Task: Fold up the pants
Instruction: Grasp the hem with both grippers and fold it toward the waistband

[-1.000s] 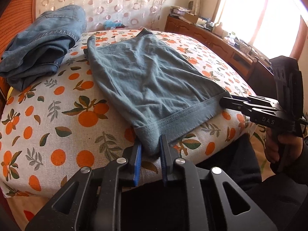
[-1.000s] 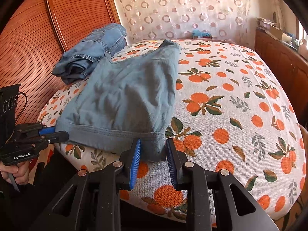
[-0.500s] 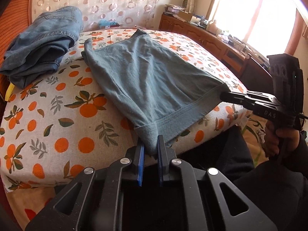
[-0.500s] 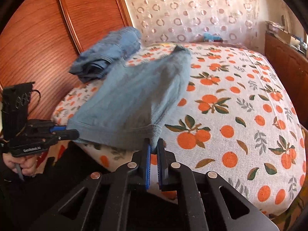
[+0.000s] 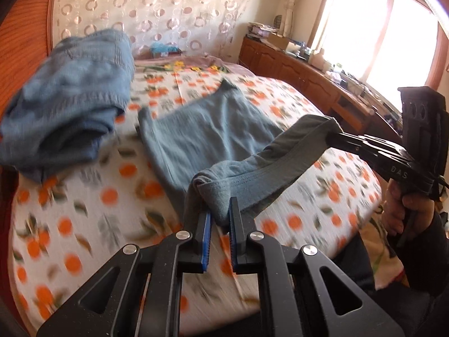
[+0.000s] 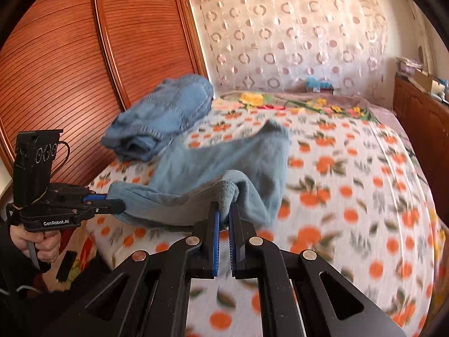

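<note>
Grey-blue pants (image 5: 207,132) lie on the bed, their near hem lifted off the sheet. My left gripper (image 5: 219,216) is shut on the left corner of the hem. My right gripper (image 6: 223,213) is shut on the right corner; it also shows in the left wrist view (image 5: 334,137), holding the hem up in the air. The left gripper shows in the right wrist view (image 6: 112,200). The far half of the pants (image 6: 224,154) still rests flat on the bed.
A pile of folded blue jeans (image 5: 70,106) sits at the bed's far left, near the wooden wardrobe (image 6: 84,70). The orange-print sheet (image 6: 350,196) covers the bed. A wooden dresser (image 5: 308,75) runs along the right under the window.
Both grippers, shut on the hem corners, have lifted the hem off the bed and carried it forward over the pants. The hem now hangs between them.
</note>
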Tool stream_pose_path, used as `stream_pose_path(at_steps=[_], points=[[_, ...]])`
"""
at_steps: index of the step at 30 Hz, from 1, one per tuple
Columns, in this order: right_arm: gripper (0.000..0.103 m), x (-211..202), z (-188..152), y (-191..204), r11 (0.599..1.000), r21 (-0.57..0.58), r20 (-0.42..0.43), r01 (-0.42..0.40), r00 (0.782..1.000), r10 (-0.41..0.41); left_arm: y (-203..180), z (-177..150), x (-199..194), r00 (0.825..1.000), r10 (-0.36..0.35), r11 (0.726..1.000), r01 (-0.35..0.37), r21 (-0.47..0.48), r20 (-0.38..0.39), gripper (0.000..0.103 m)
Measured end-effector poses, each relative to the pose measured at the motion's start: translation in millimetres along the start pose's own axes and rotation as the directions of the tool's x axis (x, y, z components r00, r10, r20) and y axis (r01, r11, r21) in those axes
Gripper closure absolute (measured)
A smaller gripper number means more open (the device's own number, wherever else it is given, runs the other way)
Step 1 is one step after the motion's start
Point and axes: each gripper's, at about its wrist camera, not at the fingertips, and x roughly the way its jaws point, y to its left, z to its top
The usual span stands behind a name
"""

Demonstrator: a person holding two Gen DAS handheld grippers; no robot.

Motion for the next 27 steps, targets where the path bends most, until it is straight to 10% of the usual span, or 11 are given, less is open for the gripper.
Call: stream_pose_path(at_steps=[27], points=[[0.096,148.4,91.7,-54.6,0.999,-0.007,-0.101,0.040,0.994,-0.040,54.4,93.8,67.4,0.999,0.037,0.999,-0.037,-0.036,-0.019,0.087]])
